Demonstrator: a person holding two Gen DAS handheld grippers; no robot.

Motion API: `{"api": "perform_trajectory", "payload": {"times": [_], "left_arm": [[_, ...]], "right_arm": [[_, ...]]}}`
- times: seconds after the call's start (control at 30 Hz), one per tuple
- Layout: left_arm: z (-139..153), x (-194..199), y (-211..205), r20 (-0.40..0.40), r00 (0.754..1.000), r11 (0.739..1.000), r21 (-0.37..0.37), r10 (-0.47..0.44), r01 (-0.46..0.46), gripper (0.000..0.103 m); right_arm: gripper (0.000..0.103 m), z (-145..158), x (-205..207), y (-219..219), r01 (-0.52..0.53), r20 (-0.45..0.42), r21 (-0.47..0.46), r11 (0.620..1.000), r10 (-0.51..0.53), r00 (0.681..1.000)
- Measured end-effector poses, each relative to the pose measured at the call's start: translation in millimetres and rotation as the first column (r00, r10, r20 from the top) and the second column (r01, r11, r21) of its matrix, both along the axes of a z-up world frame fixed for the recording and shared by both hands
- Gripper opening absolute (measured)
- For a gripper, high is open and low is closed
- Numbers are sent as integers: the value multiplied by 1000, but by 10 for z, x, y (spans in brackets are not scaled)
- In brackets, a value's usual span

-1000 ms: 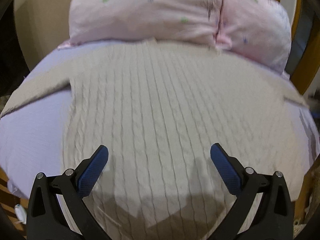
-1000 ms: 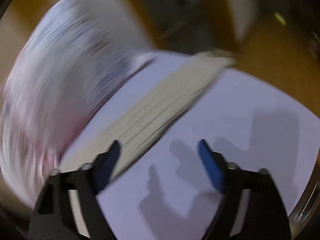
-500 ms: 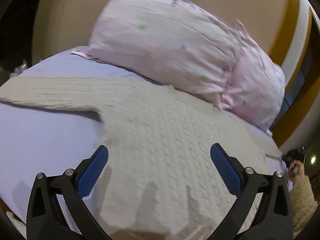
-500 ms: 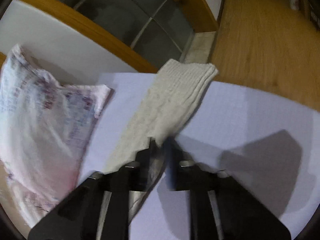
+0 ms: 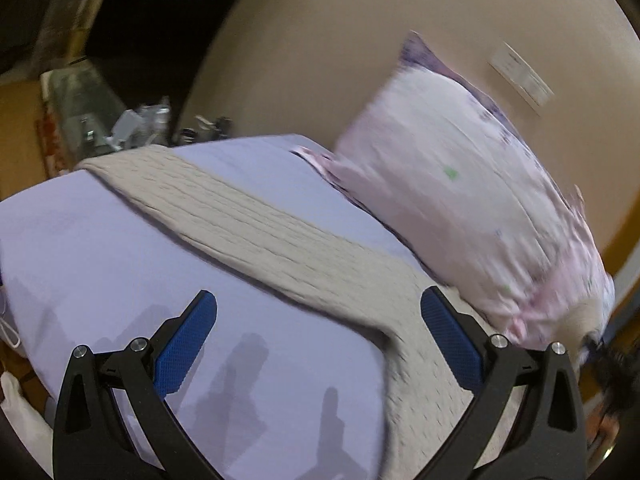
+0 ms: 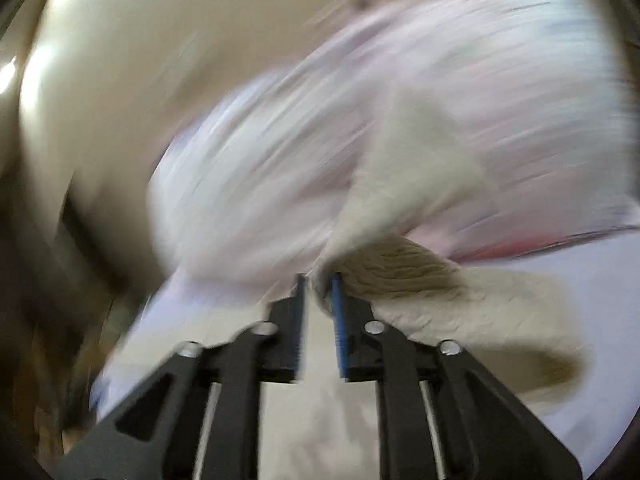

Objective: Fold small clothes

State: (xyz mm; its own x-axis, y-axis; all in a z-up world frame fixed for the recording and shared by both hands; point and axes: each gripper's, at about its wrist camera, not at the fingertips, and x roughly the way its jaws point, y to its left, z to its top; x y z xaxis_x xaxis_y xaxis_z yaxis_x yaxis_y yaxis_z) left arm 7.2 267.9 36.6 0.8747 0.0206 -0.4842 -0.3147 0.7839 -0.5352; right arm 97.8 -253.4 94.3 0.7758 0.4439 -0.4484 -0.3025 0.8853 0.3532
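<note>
1. Landmark: the lavender bed sheet (image 5: pixel 120 248) covers the mattress; all positions below are referred to it.
2. Task item: a beige cable-knit sweater (image 5: pixel 256 224) lies on the sheet. In the left wrist view one sleeve stretches flat toward the sheet's far left corner, and the body of the garment runs off toward the lower right.
3. Left gripper (image 5: pixel 319 338): the blue-padded fingers (image 5: pixel 186 342) stand wide apart, above the sheet, with nothing between them. One pad is over bare sheet just beside the sleeve's near edge; the other is over the sweater where sleeve meets body. Their shadows fall on the sheet below.
4. Right gripper (image 6: pixel 319 288): the jaws are drawn almost together and pinch a fold of the sweater (image 6: pixel 400 200). The pinched cloth rises up and away from the fingertips, lifted off the sheet (image 6: pixel 600 320); the rest of the knit lies on the sheet to the right of the gripper. This view is heavily motion-blurred, so finer detail of the grip is not legible.
5. A pink patterned pillow (image 5: pixel 460 184) rests at the sheet's far edge, against the beige wall (image 5: pixel 340 40). In the right wrist view the same pillow (image 6: pixel 280 140) appears as a blurred mass directly behind the lifted cloth.
6. Beyond the sheet's far left corner, assorted small objects (image 5: pixel 136 128) are visible; they are too indistinct to identify.
</note>
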Motion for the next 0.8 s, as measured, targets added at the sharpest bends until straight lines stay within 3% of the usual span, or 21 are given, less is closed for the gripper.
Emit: {"api": "perform_trajectory", "payload": {"times": [0.03,0.1,0.17,0.23,0.33,0.37,0.47,0.53,0.7,0.73,0.8], "left_arm": [[-18,4,105,-6,1000,999,-21,27,-27,102],[-63,-9,273,-13,998,996,-67,59,-60,97],[-129,-8,454,-27,995,988,-125,91,-94,88],[-197,-11,658,-48,991,976,-172,128,-135,82],[-329,29,957,-97,977,942,-262,189,-209,75],[-362,29,1036,-107,972,930,-288,208,-230,67],[-415,57,1221,-123,963,902,-337,241,-269,63],[-461,81,1336,-142,955,884,-363,259,-293,54],[-652,86,1653,-163,936,810,-469,313,-353,13],[-682,91,1697,-165,935,805,-475,315,-355,11],[-619,169,1679,-186,936,840,-415,297,-349,7]], "right_arm": [[50,-98,27,291,-62,-43,-41,997,61,997],[57,-223,-68,605,-113,-58,-89,990,108,992],[75,-245,-190,586,-100,-22,-99,990,99,995],[80,-216,-298,402,-43,11,-97,994,44,999],[81,-179,-299,-7,53,10,-75,996,-53,999],[81,-178,-344,-169,89,3,-59,994,-89,996],[82,-248,-336,-591,166,-31,-19,986,-166,986],[82,-287,-323,-788,206,-52,6,978,-206,977],[83,-386,-400,-993,250,-65,31,968,-247,967],[83,-399,-417,-1003,250,-66,31,968,-248,967],[83,-421,-463,-1035,249,-65,28,968,-247,967]]}}
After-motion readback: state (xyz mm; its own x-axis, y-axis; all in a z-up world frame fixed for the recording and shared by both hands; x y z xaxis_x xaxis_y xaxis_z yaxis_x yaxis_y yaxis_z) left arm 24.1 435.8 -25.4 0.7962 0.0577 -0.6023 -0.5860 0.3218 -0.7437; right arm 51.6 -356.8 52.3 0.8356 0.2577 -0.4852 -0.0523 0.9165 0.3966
